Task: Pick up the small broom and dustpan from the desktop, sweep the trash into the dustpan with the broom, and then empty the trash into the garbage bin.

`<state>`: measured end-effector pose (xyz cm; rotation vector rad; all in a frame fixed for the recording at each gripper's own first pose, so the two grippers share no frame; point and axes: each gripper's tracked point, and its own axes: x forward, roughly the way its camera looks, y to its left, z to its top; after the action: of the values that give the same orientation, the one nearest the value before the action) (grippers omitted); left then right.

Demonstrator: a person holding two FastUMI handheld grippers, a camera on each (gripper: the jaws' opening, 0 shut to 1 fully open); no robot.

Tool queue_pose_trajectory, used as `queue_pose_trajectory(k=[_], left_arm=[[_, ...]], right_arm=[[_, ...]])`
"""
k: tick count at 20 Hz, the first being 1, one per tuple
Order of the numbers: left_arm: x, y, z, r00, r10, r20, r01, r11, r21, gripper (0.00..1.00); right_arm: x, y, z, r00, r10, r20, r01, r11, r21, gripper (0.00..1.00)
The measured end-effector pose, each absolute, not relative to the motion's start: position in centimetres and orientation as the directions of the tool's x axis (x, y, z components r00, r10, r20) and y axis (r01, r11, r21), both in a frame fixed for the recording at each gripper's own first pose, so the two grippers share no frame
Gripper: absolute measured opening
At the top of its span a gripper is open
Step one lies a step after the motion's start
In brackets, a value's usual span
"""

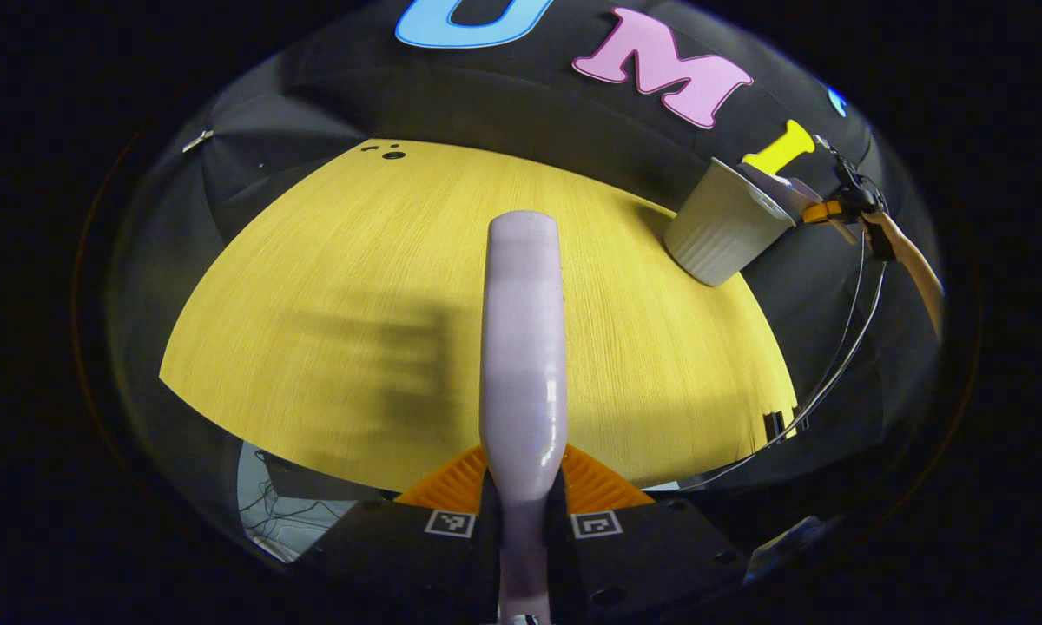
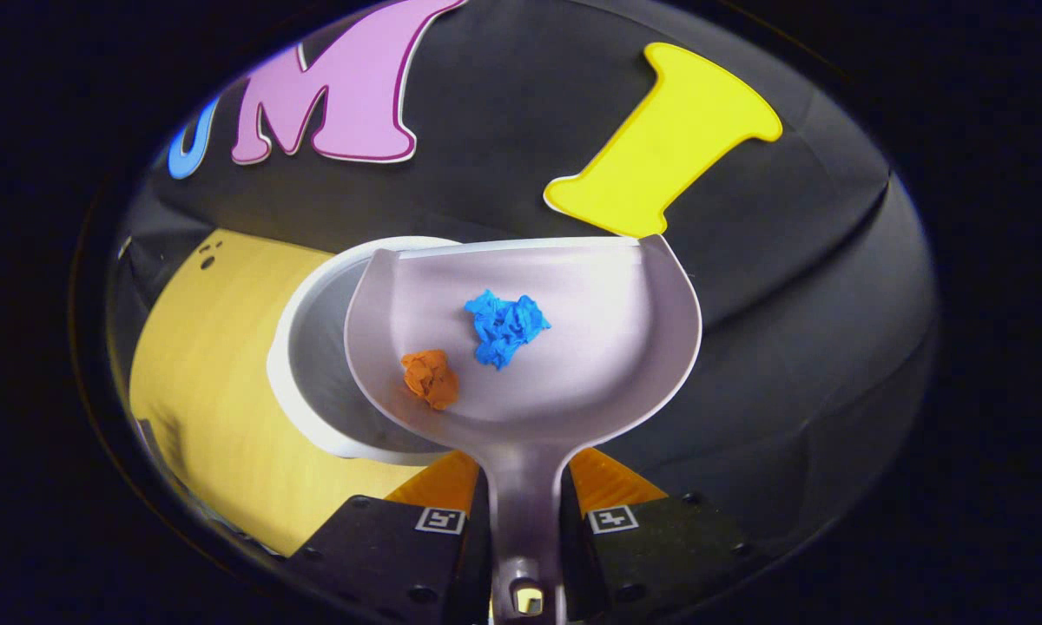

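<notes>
My right gripper (image 2: 525, 499) is shut on the handle of the lilac dustpan (image 2: 573, 286). The pan hangs over the open mouth of the pale garbage bin (image 2: 300, 382). In the pan lie a crumpled blue scrap (image 2: 505, 328) and a smaller orange scrap (image 2: 430, 378). My left gripper (image 1: 524, 486) is shut on the lilac broom (image 1: 523, 347), which points forward above the yellow table (image 1: 356, 286); its bristles are hidden. Far off at the upper right of the left gripper view stands the ribbed bin (image 1: 725, 230), with the dustpan (image 1: 777, 187) and the right gripper (image 1: 842, 208) above its rim.
A person's forearm (image 1: 912, 269) reaches in behind the right gripper, and thin cables (image 1: 842, 356) hang from it past the table's right edge. Small dark holes (image 1: 392, 154) mark the table's far left corner. The bin stands near the table's far right edge.
</notes>
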<state>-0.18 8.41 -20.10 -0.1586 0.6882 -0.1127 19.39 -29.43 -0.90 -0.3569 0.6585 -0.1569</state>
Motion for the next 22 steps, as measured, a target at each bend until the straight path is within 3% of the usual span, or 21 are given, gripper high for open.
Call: queue_pose_trajectory(k=[7,8,9,11,14,18,21,22], left_arm=[[1.4,9.0,-18.9,0.772,-0.139,-0.621,0.014,0.979,-0.202,0.24],[1.4,9.2,-18.8,0.773,-0.138,-0.619,0.004,0.977,-0.213,0.26],[1.6,9.4,-18.7,0.773,-0.132,-0.620,-0.005,0.977,-0.215,0.26],[1.6,9.7,-18.8,0.771,-0.122,-0.625,-0.018,0.977,-0.214,0.26],[1.7,9.5,-18.7,0.764,-0.125,-0.633,-0.022,0.975,-0.219,0.26],[2.2,8.8,-18.9,0.757,-0.130,-0.640,-0.025,0.974,-0.227,0.26],[2.3,8.1,-19.0,0.757,-0.136,-0.639,-0.023,0.972,-0.234,0.25],[2.3,7.9,-19.0,0.757,-0.138,-0.639,-0.021,0.972,-0.235,0.26]], right_arm=[[20.8,-32.0,-1.1,0.825,-0.356,-0.440,0.060,0.828,-0.557,0.36],[20.8,-32.4,-1.2,0.827,-0.372,-0.422,0.057,0.802,-0.594,0.41],[20.9,-32.9,-1.5,0.830,-0.387,-0.402,0.053,0.772,-0.634,0.36],[21.0,-33.0,-0.9,0.848,-0.408,-0.338,0.053,0.701,-0.711,0.36],[21.4,-32.7,0.5,0.880,-0.423,-0.217,0.027,0.502,-0.865,0.36],[22.0,-32.4,1.6,0.900,-0.395,-0.185,-0.030,0.368,-0.929,0.32],[21.8,-32.8,2.5,0.907,-0.385,-0.170,-0.067,0.267,-0.961,0.40],[21.7,-33.1,3.2,0.913,-0.376,-0.159,-0.076,0.225,-0.971,0.36]])
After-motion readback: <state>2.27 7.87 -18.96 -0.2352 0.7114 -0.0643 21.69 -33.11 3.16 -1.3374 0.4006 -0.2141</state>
